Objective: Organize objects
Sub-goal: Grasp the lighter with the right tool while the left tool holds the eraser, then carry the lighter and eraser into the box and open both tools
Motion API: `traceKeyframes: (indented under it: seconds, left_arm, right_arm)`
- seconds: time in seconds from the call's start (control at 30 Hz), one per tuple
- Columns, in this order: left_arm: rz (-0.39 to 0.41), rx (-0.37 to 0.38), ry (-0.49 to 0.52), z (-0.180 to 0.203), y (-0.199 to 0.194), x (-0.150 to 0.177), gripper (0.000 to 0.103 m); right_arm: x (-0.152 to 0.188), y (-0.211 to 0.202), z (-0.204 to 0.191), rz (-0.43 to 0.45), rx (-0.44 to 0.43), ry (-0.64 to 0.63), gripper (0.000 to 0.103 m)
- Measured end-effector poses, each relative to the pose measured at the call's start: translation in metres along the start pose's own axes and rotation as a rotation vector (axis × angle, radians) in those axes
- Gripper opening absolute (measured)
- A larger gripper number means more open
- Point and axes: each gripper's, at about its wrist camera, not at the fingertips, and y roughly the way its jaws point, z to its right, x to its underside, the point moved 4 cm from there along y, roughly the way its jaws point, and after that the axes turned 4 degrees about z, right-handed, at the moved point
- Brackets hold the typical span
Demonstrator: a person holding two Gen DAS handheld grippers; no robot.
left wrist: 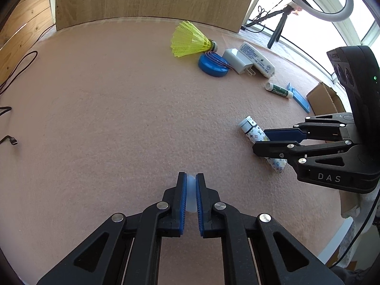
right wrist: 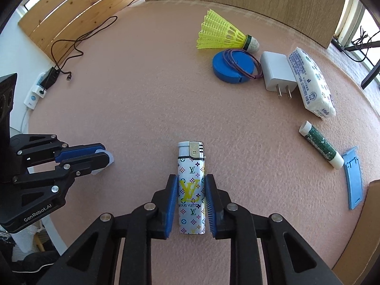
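Pinching a small pale translucent piece (left wrist: pixel 191 196) between its blue pads, the left gripper (left wrist: pixel 191 194) pointed steeply down at the pink mat (left wrist: pixel 106 118); what the piece was could not be told. Beside it the right gripper (right wrist: pixel 191 204) had its jaws closed on a patterned lighter (right wrist: pixel 191 190), which lay flat on the mat with its metal head pointing away. Both grips sat mid-body. To do this step well, I judged each lift should go straight up and slowly, so the lighter would not swivel between the pads. Farther off lay a green glue stick (right wrist: pixel 320 143) and a blue clip (right wrist: pixel 353 178), then a white charger (right wrist: pixel 276 73) touching a tissue pack (right wrist: pixel 311 83), a blue disc (right wrist: pixel 234 67) with a purple band (right wrist: pixel 244 64), and farthest a yellow shuttlecock (right wrist: pixel 223 32).
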Motion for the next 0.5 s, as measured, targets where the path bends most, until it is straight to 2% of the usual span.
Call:
traceKeyframes:
  seconds: [0.27, 0.5]
  left_arm:
    - [0.052, 0.013, -0.028, 0.000, -0.021, -0.012, 0.008]
    - [0.121, 0.053, 0.029, 0.033, -0.043, -0.042, 0.008]
  right_arm:
    - [0.016, -0.049, 0.026, 0.115, -0.001, 0.126, 0.021]
    - [0.028, -0.108, 0.048, 0.233, 0.031, 0.230, 0.021]
